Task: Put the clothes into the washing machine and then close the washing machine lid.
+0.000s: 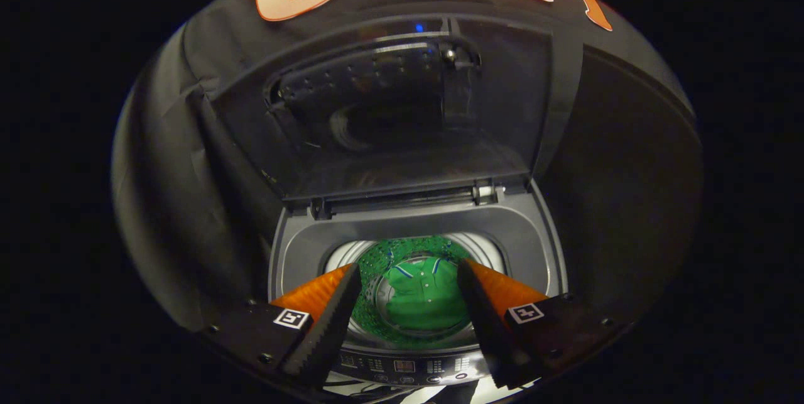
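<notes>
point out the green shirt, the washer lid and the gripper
green shirt [424,300], gripper view, on its chest
washer lid [389,121], gripper view, on its raised glass panel
gripper [408,303], gripper view, midway between its open fingers

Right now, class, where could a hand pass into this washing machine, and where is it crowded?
The open gripper hangs above the drum. Room lies between the raised lid and the grey rim. The green shirt crowds the drum's bottom; bare drum wall rings it.
</notes>
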The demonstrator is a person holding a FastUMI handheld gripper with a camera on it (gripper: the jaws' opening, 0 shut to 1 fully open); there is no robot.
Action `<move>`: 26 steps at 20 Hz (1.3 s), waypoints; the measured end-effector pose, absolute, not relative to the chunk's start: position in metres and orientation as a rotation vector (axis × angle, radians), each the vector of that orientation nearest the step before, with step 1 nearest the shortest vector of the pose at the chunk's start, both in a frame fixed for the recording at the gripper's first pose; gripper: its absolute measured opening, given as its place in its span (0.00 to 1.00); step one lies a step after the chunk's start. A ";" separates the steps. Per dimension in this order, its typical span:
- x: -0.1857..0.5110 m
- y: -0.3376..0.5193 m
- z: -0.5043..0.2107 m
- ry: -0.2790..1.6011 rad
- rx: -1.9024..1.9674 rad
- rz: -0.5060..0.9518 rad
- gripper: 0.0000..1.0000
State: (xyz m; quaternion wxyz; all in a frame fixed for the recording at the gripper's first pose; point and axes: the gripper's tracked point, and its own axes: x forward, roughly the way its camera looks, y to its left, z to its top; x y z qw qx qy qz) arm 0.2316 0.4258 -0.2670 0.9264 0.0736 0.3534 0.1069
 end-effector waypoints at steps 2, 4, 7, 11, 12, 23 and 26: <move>0.235 0.426 -0.245 0.681 0.147 0.222 0.99; 0.237 0.424 -0.219 0.640 0.133 0.224 0.99; 0.244 0.424 -0.186 0.585 0.133 0.227 0.99; 0.252 0.424 -0.152 0.530 0.130 0.227 0.99; 0.256 0.423 -0.143 0.516 0.128 0.230 0.99; 0.319 0.431 -0.067 0.367 0.086 0.229 0.98; 0.342 0.433 -0.067 0.366 0.091 0.230 0.98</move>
